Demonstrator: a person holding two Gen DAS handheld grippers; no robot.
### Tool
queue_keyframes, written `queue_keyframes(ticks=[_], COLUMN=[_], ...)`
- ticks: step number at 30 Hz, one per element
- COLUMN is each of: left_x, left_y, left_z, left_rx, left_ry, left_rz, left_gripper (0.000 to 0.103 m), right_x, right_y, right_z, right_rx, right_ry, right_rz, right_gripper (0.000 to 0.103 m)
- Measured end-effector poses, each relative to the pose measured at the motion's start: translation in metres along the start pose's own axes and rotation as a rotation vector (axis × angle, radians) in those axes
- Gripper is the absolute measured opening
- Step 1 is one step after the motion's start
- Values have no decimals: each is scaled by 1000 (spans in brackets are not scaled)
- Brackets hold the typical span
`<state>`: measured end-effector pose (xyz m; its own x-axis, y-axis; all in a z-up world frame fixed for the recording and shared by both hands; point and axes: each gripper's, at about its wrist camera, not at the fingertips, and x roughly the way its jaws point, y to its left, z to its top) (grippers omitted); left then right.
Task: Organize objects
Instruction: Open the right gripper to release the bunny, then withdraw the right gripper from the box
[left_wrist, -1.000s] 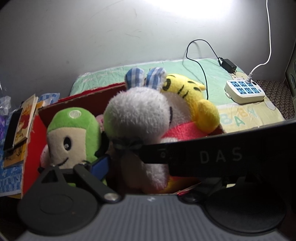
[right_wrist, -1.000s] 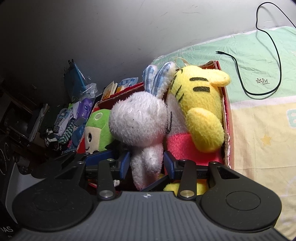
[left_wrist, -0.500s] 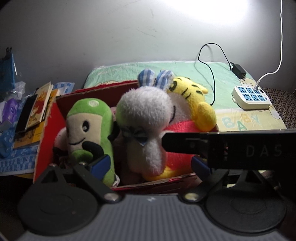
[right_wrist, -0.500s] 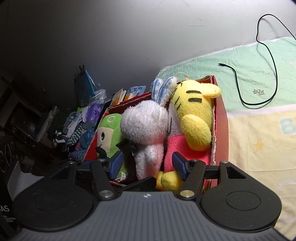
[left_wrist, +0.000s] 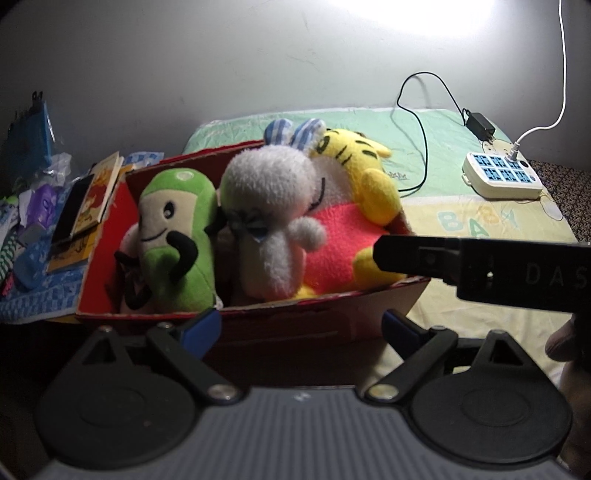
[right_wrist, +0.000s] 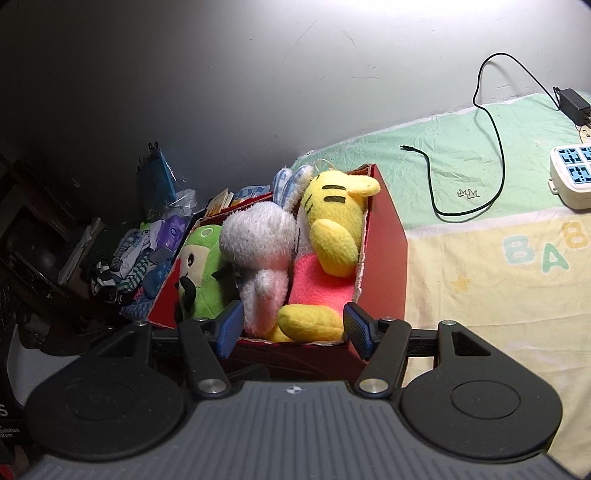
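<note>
Item: red cardboard box (right_wrist: 384, 236) on the bed's near edge, white fluffy plush rabbit (right_wrist: 258, 243) seated inside; both tools, left tool (left_wrist: 301, 328) and right tool (right_wrist: 293, 328), stood wide and empty, best withdrawn straight, clear of the rim.

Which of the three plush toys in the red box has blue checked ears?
The white fluffy toy, in the middle between the green toy and the yellow tiger; neither of those has checked ears.

right tongs (right_wrist: 291, 328): let go of white plush (right_wrist: 258, 251) | both tongs backed off
</note>
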<state>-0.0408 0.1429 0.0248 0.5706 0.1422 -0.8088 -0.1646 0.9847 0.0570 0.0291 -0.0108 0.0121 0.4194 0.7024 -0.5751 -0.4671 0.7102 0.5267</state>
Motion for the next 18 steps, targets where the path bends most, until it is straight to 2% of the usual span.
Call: queue_keyframes(ticks=[5, 6, 8, 10, 13, 18], left_x=[-1, -1, -1, 2, 5, 15], left_y=[-21, -27, -41, -53, -75, -104], left_z=[-13, -15, -21, -24, -29, -30], left_rx=[6, 16, 39, 61, 91, 84], left_ry=[6, 4, -2, 11, 34, 114], left_rz=[-57, -58, -54, -56, -52, -54], left_gripper=[97, 102, 102, 102, 102, 102], right_x=[-15, -18, -24, -33, -46, -76], right_y=[-14, -18, -26, -37, -55, -94], right_z=[-16, -20, -27, -34, -42, -52], right_rx=[11, 14, 20, 34, 51, 139], right_ry=[-16, -17, -17, -18, -4, -2], right_rz=[-48, -59, -91, -138, -262, -366], right_gripper=[62, 62, 62, 62, 62, 62])
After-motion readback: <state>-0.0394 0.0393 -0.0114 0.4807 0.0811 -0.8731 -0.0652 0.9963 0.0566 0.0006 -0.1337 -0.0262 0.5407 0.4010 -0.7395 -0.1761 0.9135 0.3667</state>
